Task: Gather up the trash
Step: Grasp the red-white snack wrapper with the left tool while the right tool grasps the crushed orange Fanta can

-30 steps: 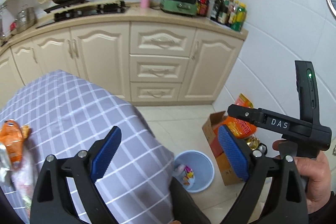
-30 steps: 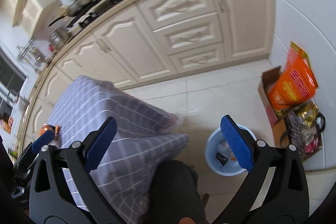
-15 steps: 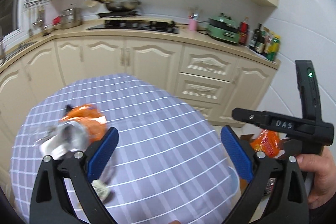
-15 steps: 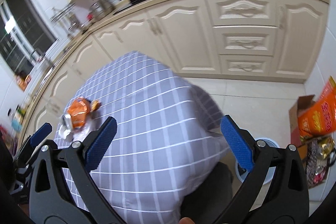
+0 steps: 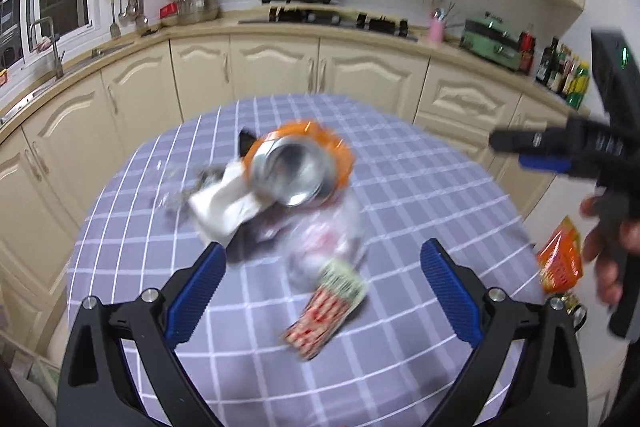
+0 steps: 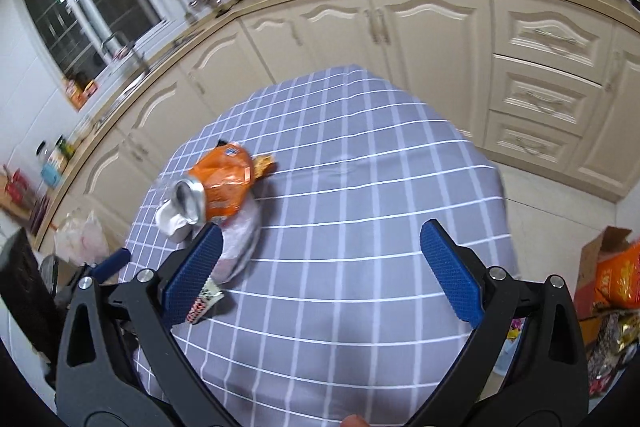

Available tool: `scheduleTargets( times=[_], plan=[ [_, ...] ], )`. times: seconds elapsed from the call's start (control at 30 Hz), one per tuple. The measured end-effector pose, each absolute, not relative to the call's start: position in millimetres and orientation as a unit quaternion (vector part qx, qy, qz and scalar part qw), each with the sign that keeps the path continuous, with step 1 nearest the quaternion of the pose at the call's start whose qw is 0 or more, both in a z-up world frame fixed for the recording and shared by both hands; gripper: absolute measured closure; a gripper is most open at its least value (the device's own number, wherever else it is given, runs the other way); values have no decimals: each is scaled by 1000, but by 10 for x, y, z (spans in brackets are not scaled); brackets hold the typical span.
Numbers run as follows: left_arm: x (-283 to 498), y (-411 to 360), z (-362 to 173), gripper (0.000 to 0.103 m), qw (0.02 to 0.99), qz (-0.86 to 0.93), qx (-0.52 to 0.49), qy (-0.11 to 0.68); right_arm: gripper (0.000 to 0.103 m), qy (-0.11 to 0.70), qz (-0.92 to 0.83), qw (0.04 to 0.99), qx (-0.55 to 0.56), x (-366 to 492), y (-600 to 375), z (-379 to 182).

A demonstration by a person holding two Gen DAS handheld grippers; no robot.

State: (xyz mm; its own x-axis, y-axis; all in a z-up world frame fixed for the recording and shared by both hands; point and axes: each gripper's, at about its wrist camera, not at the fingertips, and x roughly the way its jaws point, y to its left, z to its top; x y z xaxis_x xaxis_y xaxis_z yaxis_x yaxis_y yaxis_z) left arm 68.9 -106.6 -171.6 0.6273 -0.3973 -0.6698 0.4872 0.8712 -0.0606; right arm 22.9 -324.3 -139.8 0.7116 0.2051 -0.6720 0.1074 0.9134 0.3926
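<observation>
On the round table with the grey-violet checked cloth (image 5: pixel 400 187), left of centre: one heap of trash. Contents: orange snack bag (image 6: pixel 224 183) with a crushed silver can (image 5: pixel 290 173) lying at its mouth; crumpled white paper (image 5: pixel 224 207) beside the can; clear plastic bag (image 5: pixel 328 239); red-and-white printed wrapper (image 5: pixel 324 311) nearest the viewer.

Left gripper (image 5: pixel 322 291): blue pads spread wide apart, holding nothing, above the near end of the heap, wrapper between the fingers' line of sight.

Right gripper (image 6: pixel 318 275): fingers likewise wide apart, empty; heap lies to its left, partly behind its left pad (image 6: pixel 192 275). A hand (image 5: pixel 608 243) holds it.

On the floor to the right, a cardboard box (image 6: pixel 600 259) with snack packets.
</observation>
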Motion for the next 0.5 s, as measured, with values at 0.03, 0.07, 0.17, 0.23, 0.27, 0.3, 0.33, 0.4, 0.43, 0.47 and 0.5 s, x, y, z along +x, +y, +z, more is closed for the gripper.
scheduleTargets(
  times=[0.03, 0.07, 0.17, 0.23, 0.27, 0.3, 0.33, 0.4, 0.43, 0.47, 0.5],
  plan=[
    [699, -1031, -1793, 7, 897, -244, 71, 362, 6, 382, 33, 901, 204, 268, -3190, -1414],
    [713, -1012, -1853, 7, 894, -245, 76, 367, 6, 384, 39, 900, 201, 301, -3139, -1423],
    [756, -1038, -2059, 7, 883, -249, 100, 385, 6, 391, 49, 898, 194, 394, -3017, -1456],
    [771, -1061, -2171, 8, 876, -253, 110, 396, 6, 396, 51, 897, 188, 440, -2970, -1479],
    [785, -1067, -2208, 8, 872, -259, 110, 400, 6, 397, 52, 897, 187, 464, -2949, -1489],
    [786, -1069, -2229, 16, 870, -264, 108, 401, 6, 400, 54, 896, 185, 493, -2925, -1502],
    [798, -1075, -2250, 25, 867, -271, 105, 405, 6, 401, 54, 896, 183, 503, -2907, -1509],
    [836, -1076, -2316, 58, 855, -283, 95, 424, 6, 404, 56, 896, 177, 538, -2875, -1528],
    [851, -1054, -2341, 61, 854, -283, 93, 426, 6, 406, 59, 895, 174, 561, -2859, -1537],
    [841, -1048, -2342, 75, 855, -284, 96, 424, 6, 407, 62, 895, 170, 593, -2822, -1543],
    [840, -1023, -2338, 86, 853, -286, 94, 426, 6, 409, 66, 895, 164, 624, -2777, -1546]
  ],
)
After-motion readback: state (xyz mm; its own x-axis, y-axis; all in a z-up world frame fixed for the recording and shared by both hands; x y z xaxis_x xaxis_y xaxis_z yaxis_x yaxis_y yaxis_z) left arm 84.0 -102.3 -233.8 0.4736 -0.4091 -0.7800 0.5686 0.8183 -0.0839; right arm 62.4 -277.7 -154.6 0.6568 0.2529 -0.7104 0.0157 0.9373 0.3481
